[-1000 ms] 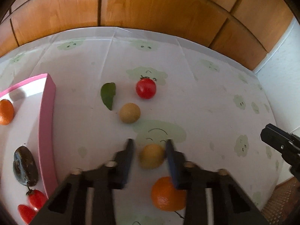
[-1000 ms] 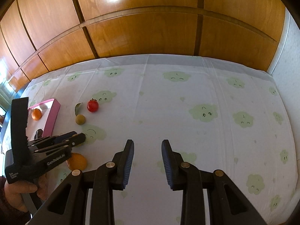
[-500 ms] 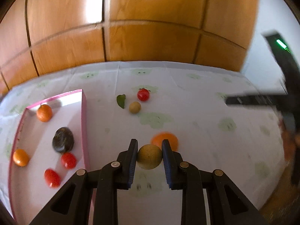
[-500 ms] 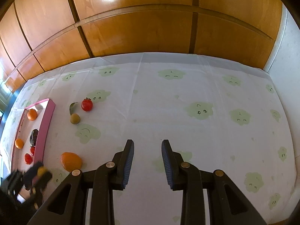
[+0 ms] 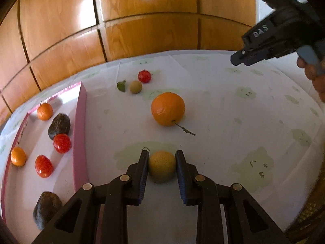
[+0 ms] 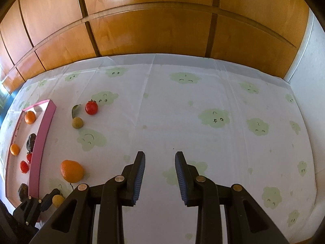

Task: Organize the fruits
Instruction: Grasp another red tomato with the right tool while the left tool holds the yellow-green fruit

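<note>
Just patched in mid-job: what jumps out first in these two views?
The left gripper is shut on a small yellow fruit, held beside the pink tray of fruit. A big orange lies loose on the cloud-print cloth, with a tomato farther back. The right gripper holds nothing.

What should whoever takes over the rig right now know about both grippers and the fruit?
Left gripper: shut on the yellow-green fruit, beside the pink tray.
Right gripper: nothing between its jaws, over bare tablecloth.
Done: two small oranges, two red tomatoes and two dark fruits lie in the tray.
Left: place the held fruit, then the large orange, the small brown fruit and the red tomato. A green leaf lies beside them.
</note>
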A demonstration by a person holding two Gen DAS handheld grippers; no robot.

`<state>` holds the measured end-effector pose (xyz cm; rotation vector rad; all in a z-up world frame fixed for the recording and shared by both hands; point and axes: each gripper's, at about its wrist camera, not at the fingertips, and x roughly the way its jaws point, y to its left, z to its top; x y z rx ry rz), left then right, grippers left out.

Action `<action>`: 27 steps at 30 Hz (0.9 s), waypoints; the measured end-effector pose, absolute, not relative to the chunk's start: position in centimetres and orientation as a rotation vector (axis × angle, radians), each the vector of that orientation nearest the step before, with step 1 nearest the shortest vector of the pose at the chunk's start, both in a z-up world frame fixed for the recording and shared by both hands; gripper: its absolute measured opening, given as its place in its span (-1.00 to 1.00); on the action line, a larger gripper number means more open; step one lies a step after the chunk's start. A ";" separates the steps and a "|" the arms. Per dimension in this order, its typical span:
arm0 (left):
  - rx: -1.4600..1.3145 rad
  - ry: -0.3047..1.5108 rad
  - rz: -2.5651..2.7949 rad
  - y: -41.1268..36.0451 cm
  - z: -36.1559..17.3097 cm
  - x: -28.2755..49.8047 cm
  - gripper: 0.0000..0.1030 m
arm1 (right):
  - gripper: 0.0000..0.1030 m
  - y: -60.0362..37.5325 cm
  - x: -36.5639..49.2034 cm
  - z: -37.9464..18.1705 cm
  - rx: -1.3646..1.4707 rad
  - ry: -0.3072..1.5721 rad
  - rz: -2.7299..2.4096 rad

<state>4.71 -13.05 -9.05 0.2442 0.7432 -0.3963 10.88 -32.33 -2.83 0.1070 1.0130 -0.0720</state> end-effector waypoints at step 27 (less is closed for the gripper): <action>0.238 0.650 -0.421 -13.0 -9.6 3.6 -0.51 | -0.29 -23.7 25.3 -5.5 0.219 1.176 0.200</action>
